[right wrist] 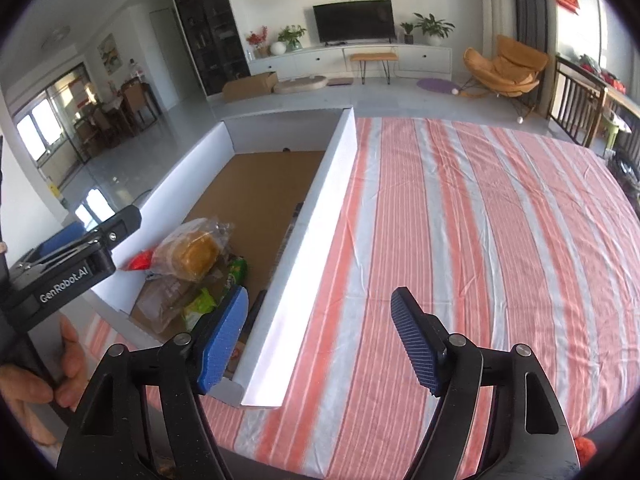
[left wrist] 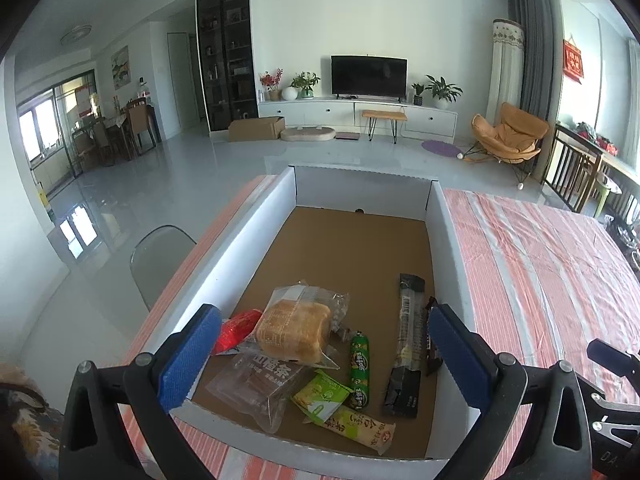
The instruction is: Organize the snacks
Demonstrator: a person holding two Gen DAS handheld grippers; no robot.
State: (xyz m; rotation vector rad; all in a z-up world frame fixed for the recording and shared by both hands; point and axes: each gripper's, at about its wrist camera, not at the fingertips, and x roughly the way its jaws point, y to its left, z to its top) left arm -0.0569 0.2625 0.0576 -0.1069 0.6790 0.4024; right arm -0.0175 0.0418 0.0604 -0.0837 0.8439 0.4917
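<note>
The left hand-held gripper [left wrist: 324,354] hangs released, jaws wide, above the snacks [left wrist: 296,330] piled low in the frame inside the white cardboard box [left wrist: 256,232]. The right hand-held gripper [right wrist: 320,340], also released and empty, straddles the box's right wall over the striped table [right wrist: 480,220].

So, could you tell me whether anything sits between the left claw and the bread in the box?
Nothing visible does: the left claw hangs open above the box, with the wrapped bread in plain view between its fingers.
</note>
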